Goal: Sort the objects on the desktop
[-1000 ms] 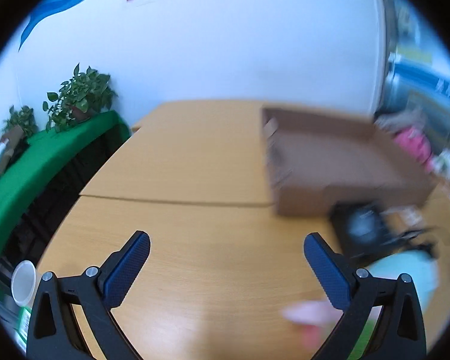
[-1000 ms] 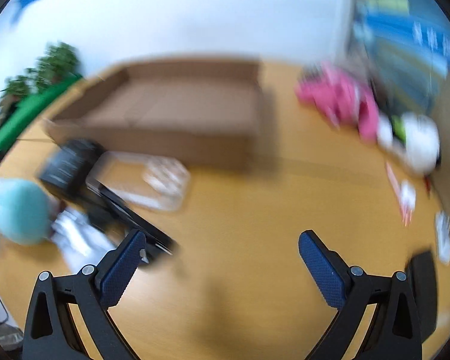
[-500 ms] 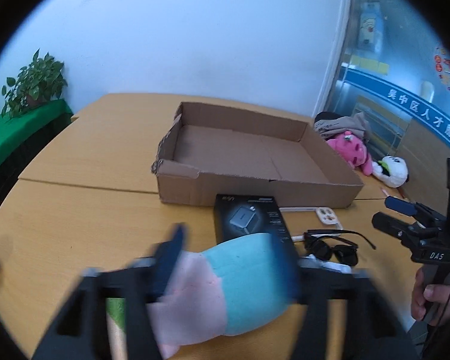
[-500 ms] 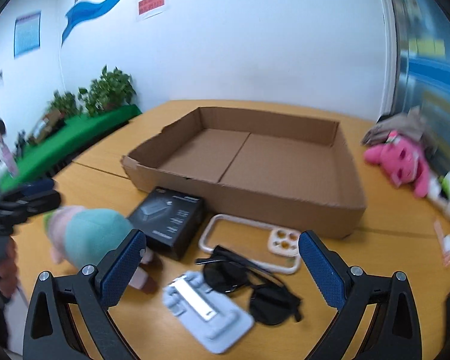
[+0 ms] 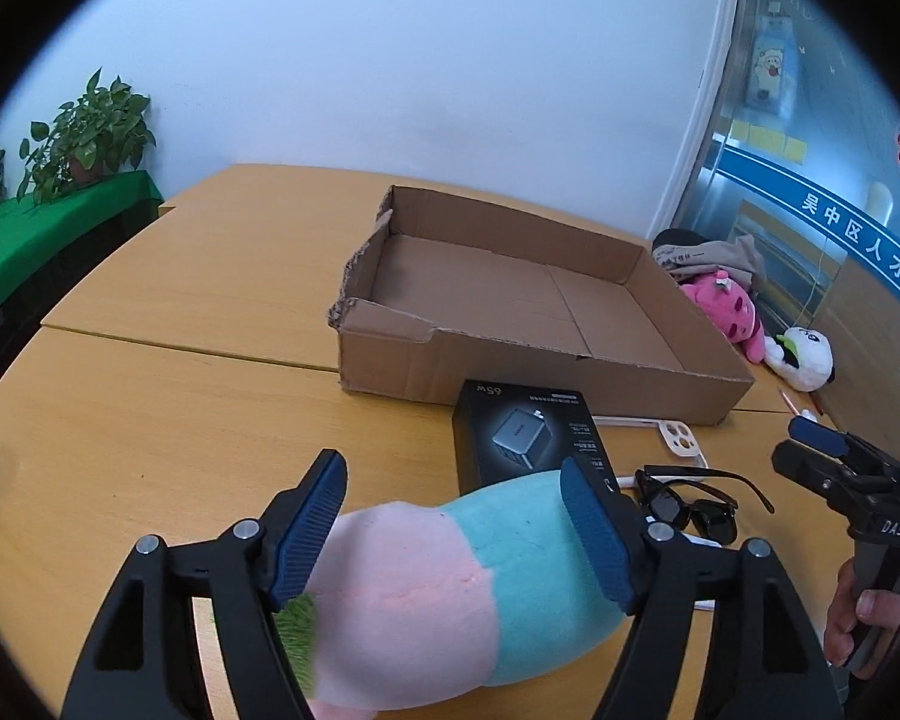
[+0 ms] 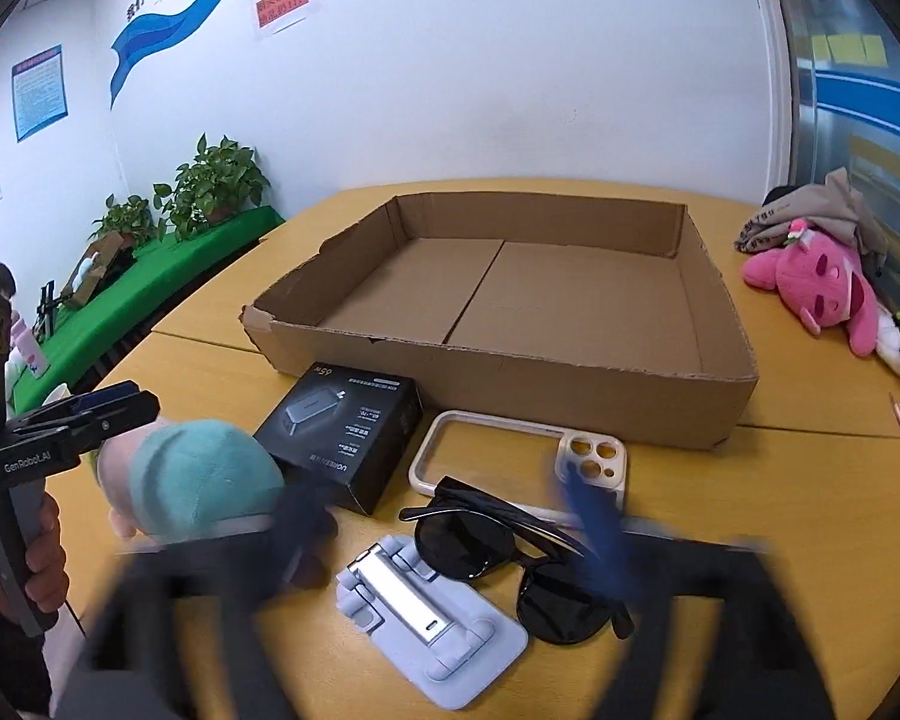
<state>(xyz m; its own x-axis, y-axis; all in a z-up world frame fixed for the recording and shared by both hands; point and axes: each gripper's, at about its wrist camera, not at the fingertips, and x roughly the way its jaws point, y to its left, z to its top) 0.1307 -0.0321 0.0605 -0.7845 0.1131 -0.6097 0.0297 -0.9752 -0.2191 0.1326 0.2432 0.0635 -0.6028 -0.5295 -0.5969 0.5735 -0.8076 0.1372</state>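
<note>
My left gripper is open, its blue pads either side of a pink-and-teal plush toy lying on the table; whether they touch it I cannot tell. An empty cardboard tray stands behind. Before it lie a black charger box, a clear phone case, black sunglasses and a pale grey phone stand. My right gripper is blurred with motion, its fingers apart over the sunglasses and stand. It also shows in the left wrist view.
A pink plush and a white panda plush lie at the table's right with a grey cloth. Potted plants stand on a green-covered bench at left. The plush toy also shows in the right wrist view.
Both views swung toward the tray and objects. My left gripper came down around the plush toy. My right gripper's fingers have narrowed and blur over the sunglasses.
</note>
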